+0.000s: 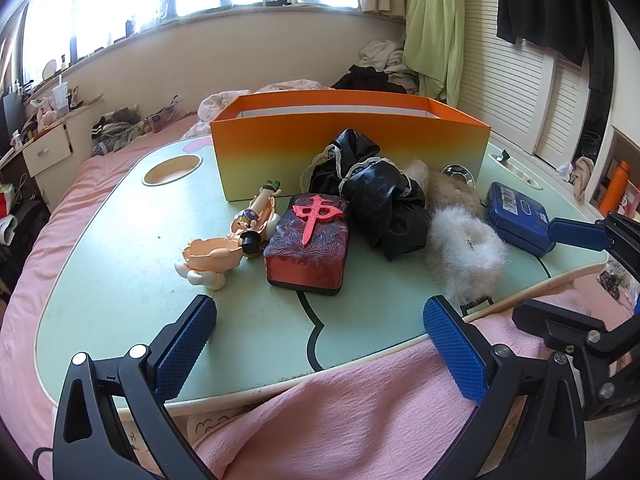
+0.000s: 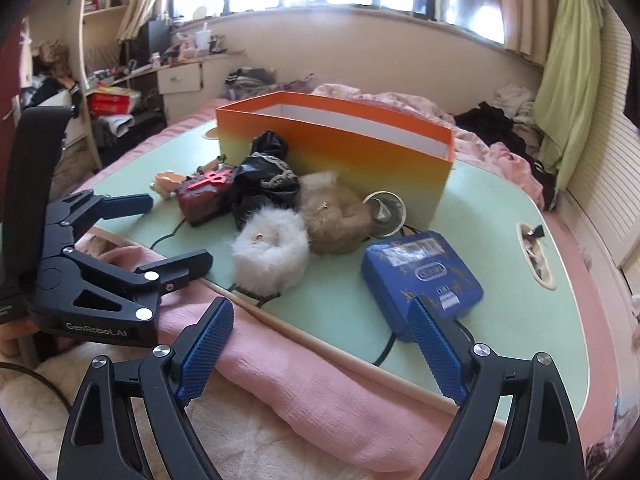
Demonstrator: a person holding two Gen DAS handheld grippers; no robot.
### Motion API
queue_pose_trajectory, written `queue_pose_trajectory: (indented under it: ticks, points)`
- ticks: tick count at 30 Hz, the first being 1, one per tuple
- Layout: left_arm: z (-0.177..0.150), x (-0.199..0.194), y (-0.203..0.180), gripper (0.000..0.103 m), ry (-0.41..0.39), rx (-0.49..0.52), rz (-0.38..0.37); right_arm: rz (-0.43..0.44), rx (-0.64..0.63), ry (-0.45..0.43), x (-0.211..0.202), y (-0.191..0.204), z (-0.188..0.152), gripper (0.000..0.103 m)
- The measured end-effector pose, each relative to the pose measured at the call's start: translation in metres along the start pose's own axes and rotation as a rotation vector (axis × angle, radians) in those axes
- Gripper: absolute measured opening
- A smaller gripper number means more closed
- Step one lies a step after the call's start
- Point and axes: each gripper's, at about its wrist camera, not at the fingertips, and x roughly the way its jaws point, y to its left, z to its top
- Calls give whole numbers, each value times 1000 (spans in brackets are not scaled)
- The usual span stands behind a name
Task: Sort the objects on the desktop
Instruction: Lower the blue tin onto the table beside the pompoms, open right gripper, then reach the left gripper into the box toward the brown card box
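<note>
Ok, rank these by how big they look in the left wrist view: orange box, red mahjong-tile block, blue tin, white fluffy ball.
1. orange box
2. red mahjong-tile block
3. white fluffy ball and blue tin: look alike; the tin is partly hidden, so unranked.

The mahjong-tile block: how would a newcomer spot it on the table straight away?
Start at the orange box standing on the green table. In front of it lies a row of clutter; the mahjong-tile block sits between the toy figure and the black cloth. It alone is a dark red brick with a raised red character on top.
</note>
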Motion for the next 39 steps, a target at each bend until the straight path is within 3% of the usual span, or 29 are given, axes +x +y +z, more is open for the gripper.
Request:
queue_pose_trajectory:
  ticks: [3, 7, 9, 13, 15, 17, 18, 21, 23, 27, 33, 35, 37, 39]
  points:
    - [0, 0, 0, 103, 0, 0, 0, -58, -35, -10, 6, 6, -2, 90]
    - [0, -5, 0, 102, 3, -2, 3, -56, -37, -16, 5, 5, -1, 90]
    - [5, -20, 2, 89, -43, 1, 17, -46, -29, -24, 4, 4, -2, 90]
    - [46, -56, 3, 88, -139, 29, 8, 7, 21, -61, -1, -3, -2, 90]
    - [79, -66, 4, 88, -141, 13, -65, 29, 59, -77, -2, -9, -2, 90]
    - [122, -59, -2, 85, -88, 3, -201, 41, 85, -84, -3, -13, -2, 90]
    - [141, -48, -8, 80, -48, 2, -230, 44, 91, -85, -3, -14, -2, 90]
    - [181, 0, -26, 75, 97, -11, -253, 40, 91, -85, -4, -13, -1, 90]
    - [200, 53, -40, 74, 247, -40, -269, 42, 85, -85, -3, -12, 0, 90]
    - [206, 123, -61, 55, 438, -73, -245, 50, 88, -89, -4, -14, -2, 90]
    - [184, 159, -80, 57, 577, -49, -212, 56, 97, -91, -5, -15, -3, 90]
    - [180, 162, -80, 57, 552, -39, -229, 56, 96, -87, -5, -16, -2, 90]
    - [184, 163, -74, 46, 551, -59, -261, 58, 95, -86, -5, -17, -2, 90]
    - [190, 159, -61, 0, 522, -104, -268, 60, 97, -86, -5, -17, -2, 90]
